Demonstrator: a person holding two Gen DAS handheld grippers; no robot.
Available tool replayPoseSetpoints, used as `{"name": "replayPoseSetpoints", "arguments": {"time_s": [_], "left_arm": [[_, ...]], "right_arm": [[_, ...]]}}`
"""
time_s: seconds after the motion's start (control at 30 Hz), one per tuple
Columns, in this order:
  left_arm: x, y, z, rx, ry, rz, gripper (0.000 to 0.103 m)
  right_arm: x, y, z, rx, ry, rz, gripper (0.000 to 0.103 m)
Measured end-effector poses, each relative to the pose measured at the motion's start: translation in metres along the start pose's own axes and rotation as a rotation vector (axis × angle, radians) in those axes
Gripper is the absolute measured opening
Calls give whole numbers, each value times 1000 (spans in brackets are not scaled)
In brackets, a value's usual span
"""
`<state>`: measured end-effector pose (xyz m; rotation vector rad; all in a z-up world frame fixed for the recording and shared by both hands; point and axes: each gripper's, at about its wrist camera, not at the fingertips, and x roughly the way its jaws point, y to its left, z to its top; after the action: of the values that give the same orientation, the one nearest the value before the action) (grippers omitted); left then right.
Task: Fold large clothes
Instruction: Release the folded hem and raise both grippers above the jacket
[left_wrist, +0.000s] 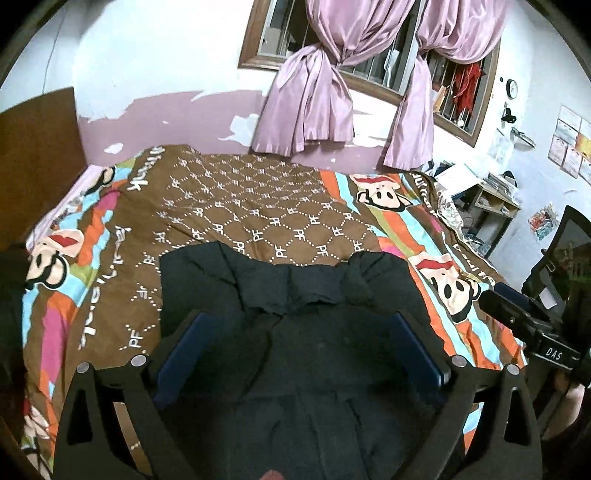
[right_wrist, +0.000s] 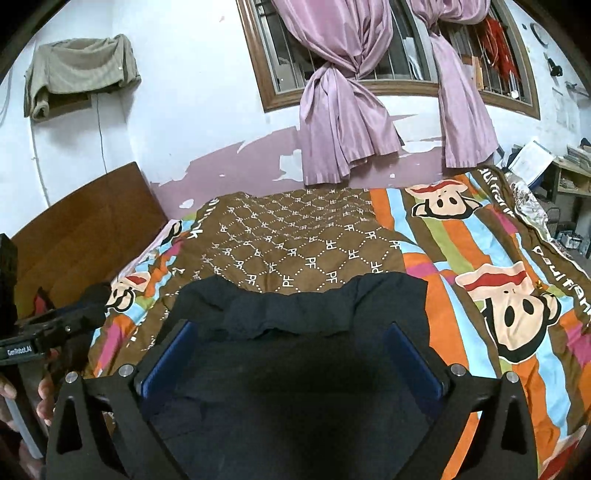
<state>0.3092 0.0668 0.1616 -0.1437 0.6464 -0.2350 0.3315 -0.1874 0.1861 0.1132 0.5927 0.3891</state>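
A dark folded garment (left_wrist: 295, 332) lies on a bed, on a brown patterned quilt (left_wrist: 258, 206) with cartoon borders, its far edge bunched into ruffles. The left tongs (left_wrist: 295, 350) and the right tongs (right_wrist: 291, 354) both stand spread wide above the garment, blue pads (right_wrist: 166, 358) apart and gripping nothing. Pink curtains (right_wrist: 343, 110) hang knotted at the barred window behind the bed.

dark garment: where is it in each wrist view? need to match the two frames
Left wrist: dark garment lies bottom centre on the patterned bedspread.
Right wrist: dark garment lies bottom centre, same bedspread.
Shared landmark: knotted purple curtain at the window.
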Motion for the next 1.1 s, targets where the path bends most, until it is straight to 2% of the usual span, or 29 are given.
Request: {"name": "replayPoseSetpoints", "arguments": {"time_s": [0.2,0.47,0.77,1.0,1.1], "left_arm": [[-40,-14,-18,19,-47,14,97],[-86,-30,-49,6,-91,-25,97],[-125,-41,-80,63,-131,2,97],[-142,-44,-134,168,-139,99,97],[-144,-45,-161,207,-135,112,97]], "right_arm": [[-41,17,-11,-29,-16,16,103],[-82,37,-35,-82,-50,31,103],[-123,51,-67,-119,-70,37,103],[-146,62,-111,-202,-59,22,103],[-153,68,-139,-274,-42,24,103]]}}
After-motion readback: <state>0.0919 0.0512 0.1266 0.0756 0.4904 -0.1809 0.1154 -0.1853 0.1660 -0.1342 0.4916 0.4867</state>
